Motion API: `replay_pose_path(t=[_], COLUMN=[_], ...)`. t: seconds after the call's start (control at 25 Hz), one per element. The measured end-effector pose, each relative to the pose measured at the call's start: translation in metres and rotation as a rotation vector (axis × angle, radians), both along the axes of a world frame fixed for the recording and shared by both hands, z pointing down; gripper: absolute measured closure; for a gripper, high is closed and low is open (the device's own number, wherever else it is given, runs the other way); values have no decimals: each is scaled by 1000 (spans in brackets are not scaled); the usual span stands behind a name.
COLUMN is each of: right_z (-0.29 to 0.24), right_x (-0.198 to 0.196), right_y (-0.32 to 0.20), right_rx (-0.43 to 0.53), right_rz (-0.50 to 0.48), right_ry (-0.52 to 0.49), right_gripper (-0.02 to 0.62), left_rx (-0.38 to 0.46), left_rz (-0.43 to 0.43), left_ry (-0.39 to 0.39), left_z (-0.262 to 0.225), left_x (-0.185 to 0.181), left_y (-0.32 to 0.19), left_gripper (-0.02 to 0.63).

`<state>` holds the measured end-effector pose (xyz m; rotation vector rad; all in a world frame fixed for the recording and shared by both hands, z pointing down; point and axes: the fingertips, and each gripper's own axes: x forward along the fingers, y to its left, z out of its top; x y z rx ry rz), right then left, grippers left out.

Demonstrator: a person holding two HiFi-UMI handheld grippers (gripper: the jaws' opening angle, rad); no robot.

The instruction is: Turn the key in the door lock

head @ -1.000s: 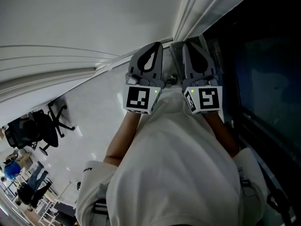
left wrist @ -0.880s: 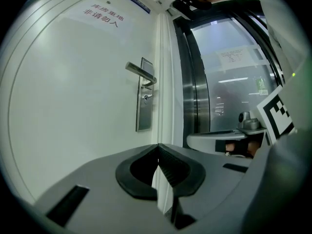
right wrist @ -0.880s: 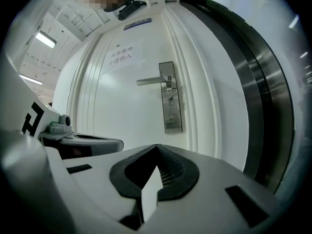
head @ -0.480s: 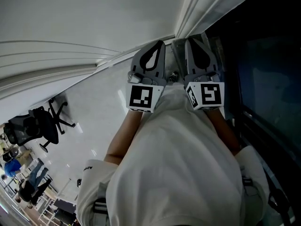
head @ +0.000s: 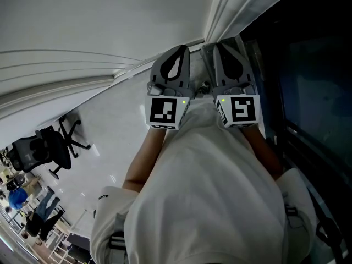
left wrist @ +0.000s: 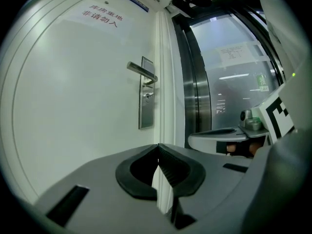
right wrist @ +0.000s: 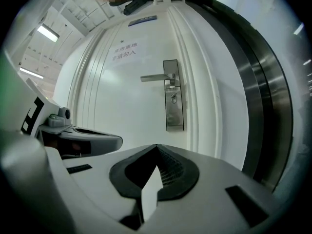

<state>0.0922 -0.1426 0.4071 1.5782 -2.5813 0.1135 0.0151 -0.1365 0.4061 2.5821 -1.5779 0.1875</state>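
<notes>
While L tool (left wrist: 158,146) & R tool (right wrist: 156,146) sit closed, empty | door lock (right wrist: 173,99) well ahead | frame (right wrist: 209,96) rt

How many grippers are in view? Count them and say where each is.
2. The left gripper is held out toward the white door. The right gripper is close beside it, nearer the dark glass panel. Both are shut, holding nothing.

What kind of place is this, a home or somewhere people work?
Most likely an office building. A white door with a lever handle and a red-lettered notice stands beside a steel-framed glass wall, and wheeled office chairs sit on a glossy floor.
</notes>
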Motion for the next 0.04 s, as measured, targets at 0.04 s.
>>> replay_pose_path(t=[0.04], right_z=[1], right_x=[1], right_y=[0], right_rx=[-1], right_rz=[4], right_ry=[2], right_gripper=[594], left_rx=[-3], left_rz=[-3], left_ry=[-5], left_z=[1], left_x=[0], left_y=[0], left_gripper=[597])
